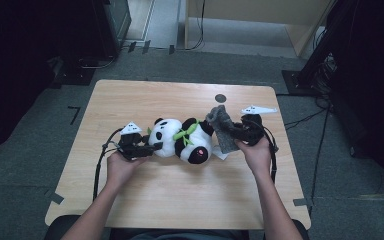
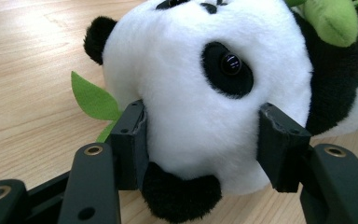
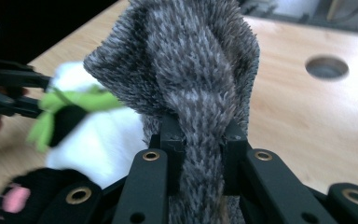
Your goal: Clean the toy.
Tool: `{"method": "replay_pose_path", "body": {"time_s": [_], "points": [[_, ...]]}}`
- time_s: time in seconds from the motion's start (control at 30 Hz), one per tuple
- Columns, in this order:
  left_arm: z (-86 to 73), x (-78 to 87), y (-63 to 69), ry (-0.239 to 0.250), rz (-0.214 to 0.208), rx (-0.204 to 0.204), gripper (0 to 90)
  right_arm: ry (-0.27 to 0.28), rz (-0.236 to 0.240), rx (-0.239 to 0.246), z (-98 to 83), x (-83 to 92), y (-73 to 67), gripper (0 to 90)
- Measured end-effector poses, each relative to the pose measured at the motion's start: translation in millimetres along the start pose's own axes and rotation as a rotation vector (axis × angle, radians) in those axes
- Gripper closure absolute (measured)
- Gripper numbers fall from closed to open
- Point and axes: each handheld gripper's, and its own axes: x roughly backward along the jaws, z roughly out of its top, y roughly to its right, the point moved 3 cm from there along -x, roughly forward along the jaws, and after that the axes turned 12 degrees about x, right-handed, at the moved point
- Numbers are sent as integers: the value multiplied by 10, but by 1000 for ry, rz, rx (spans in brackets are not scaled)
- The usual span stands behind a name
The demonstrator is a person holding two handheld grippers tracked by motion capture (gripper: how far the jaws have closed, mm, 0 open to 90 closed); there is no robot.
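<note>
**Panda pinned by head, grey cloth pinched up at its feet**

Table (image 1: 145, 200): light wood, w/ a round hole (image 1: 220, 98) near the far edge, right of centre. Dark floor and cables all round.

Panda plush (image 1: 182, 140): lies on its side abt mid-table, head twd the person's left, black legs twd the right, pink paw pad facing up-front. Green leaf bits at its neck; in left gripper view one leaf (image 2: 92, 99) sticks out beside the head, flat on the wood.

Grey fuzzy cloth (image 1: 223, 128): just right of the panda, touching or nearly touching its lower body, lifted into an upright bunch. In right gripper view it stands tall (image 3: 186, 79) betw the jaws, hole in the table behind it.

Left gripper (image 1: 152, 147): lies low on the table at the panda's head. Jaws abt half open, one pad (image 2: 131, 140) pressed into each side of the white head (image 2: 200, 107), fur bulging betw them – a firm hold.

Right gripper (image 1: 232, 129): held in the right hand, off the table surface. Jaws nearly closed, pads squeezing a narrow fold of the cloth; fabric fans out wide above the pinch.
</note>
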Motion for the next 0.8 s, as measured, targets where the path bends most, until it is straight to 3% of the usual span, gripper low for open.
{"method": "replay_pose_path", "body": {"time_s": [0.23, 0.37, 0.47, 0.6, 0.8], "points": [[-1, 1, 10, 1, 6, -3, 423, 14, 37, 69, 155, -46, -242, 779], [-12, 0, 23, 6, 9, -4, 423, 14, 64, 114, 226, -162, -392, 778], [-28, -7, 35, 12, 12, -10, 424, 10, 79, 122, 243, -215, -447, 778], [-42, -7, 37, 17, 14, -9, 424, -34, 109, 168, 230, -394, -576, 774], [-46, -8, 43, 17, 18, -12, 424, -82, 99, 194, 137, -528, -598, 752]]}}
